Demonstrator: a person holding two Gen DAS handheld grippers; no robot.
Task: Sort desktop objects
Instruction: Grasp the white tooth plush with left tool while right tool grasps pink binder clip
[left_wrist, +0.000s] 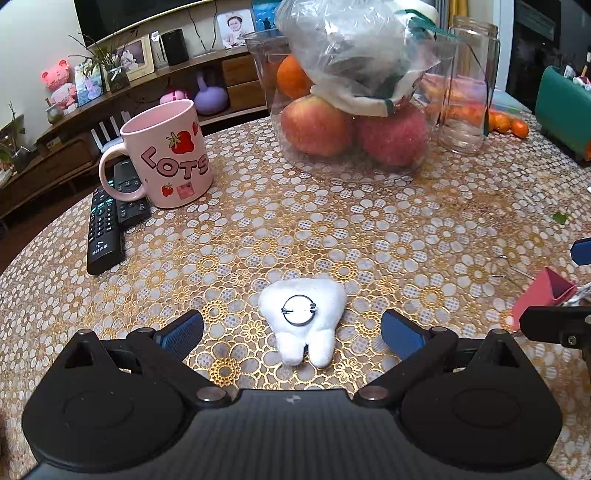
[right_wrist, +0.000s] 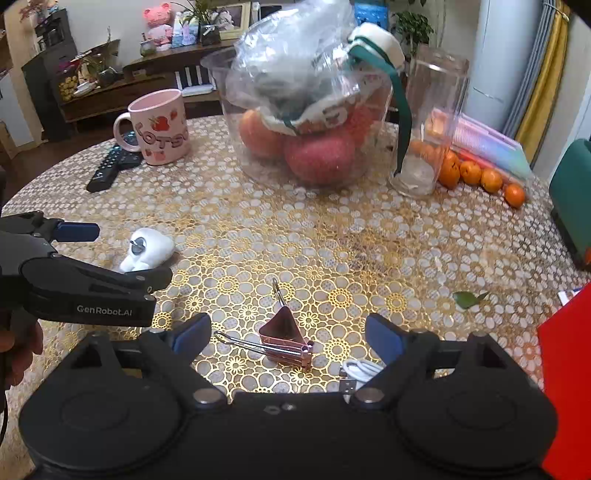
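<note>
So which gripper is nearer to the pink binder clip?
Right. The right gripper is open with the pink binder clip between its fingers; the left gripper is off to the side, around the white tooth plush.

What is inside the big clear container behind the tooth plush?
The clear container holds red apples and at least one orange. A crumpled plastic bag with a white-and-green item sits on top, covering whatever lies deeper behind the fruit.

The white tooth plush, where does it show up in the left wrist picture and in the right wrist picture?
Left wrist: white tooth plush lies low centre, between the open left gripper fingers.
Right wrist: it lies at mid-left, just behind the left gripper.
Shared landmark: the pink mug, standing beyond the plush, upper left in both.
</note>
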